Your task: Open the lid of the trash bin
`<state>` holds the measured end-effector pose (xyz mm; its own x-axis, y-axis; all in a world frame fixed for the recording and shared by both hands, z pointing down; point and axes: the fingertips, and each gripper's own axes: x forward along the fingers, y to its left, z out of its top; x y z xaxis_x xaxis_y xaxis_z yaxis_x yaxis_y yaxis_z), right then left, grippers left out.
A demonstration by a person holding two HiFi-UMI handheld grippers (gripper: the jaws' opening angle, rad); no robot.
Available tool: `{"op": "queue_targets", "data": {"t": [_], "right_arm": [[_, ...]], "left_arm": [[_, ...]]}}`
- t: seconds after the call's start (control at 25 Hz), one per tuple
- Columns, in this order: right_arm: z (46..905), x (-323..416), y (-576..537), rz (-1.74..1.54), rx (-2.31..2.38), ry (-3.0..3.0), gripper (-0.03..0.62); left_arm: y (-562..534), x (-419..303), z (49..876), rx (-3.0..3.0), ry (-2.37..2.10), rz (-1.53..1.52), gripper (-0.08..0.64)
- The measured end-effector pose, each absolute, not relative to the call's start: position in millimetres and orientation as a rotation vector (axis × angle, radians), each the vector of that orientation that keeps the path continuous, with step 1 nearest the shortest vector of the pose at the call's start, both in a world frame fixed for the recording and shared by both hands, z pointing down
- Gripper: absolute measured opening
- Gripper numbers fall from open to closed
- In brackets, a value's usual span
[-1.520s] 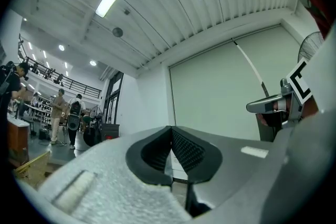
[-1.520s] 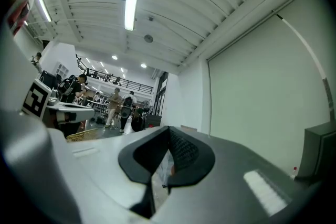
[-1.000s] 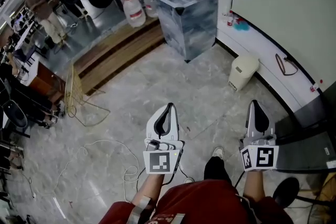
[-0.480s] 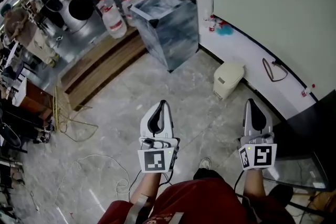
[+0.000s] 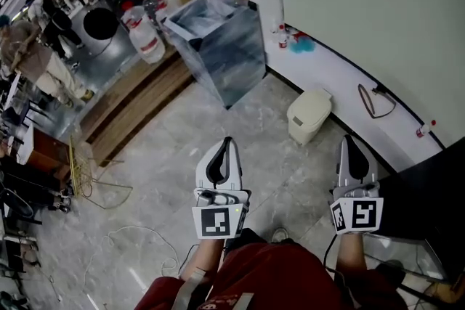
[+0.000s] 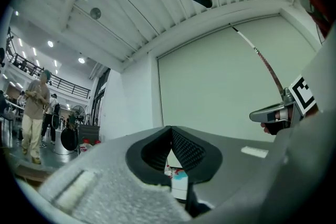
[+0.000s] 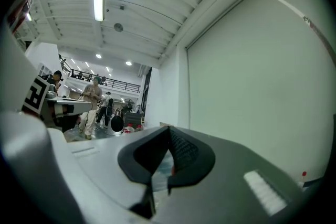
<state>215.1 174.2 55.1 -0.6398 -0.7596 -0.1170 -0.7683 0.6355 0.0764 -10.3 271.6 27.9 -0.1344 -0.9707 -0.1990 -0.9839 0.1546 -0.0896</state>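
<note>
Ahead, closed trash bin (image 5: 309, 115) near marbled box (image 5: 229, 65); left gripper (image 5: 229, 143), right gripper (image 5: 350, 141) clenched, empty.

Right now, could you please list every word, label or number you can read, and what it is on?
No text can be read.
Left gripper, right gripper: square code markers, no words.
Water jugs: labels too small to read.
Trash bin: no print can be made out.
</note>
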Motion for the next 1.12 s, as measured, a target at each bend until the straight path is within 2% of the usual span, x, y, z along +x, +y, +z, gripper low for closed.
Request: {"op": "queue_targets", "data": {"t": [0.4, 0.88, 1.12], "right_arm": [[79.3, 169.5, 112.5, 0.198, -1.417, 2.77, 0.0], [79.7, 44.3, 16.5, 0.193, -1.52, 2.772, 0.0], [93.1, -0.6, -15.1, 0.183, -1.561, 2.796, 0.0]], "left_arm": [[187.1, -58.5, 59.9, -2.017, 2.155, 0.129, 0.005], [74.4, -187.7, 69.6, -2.136, 2.103, 0.107, 0.005], [36.1, -228.5, 85.2, -2.177, 2.075, 0.113, 0.005]]}}
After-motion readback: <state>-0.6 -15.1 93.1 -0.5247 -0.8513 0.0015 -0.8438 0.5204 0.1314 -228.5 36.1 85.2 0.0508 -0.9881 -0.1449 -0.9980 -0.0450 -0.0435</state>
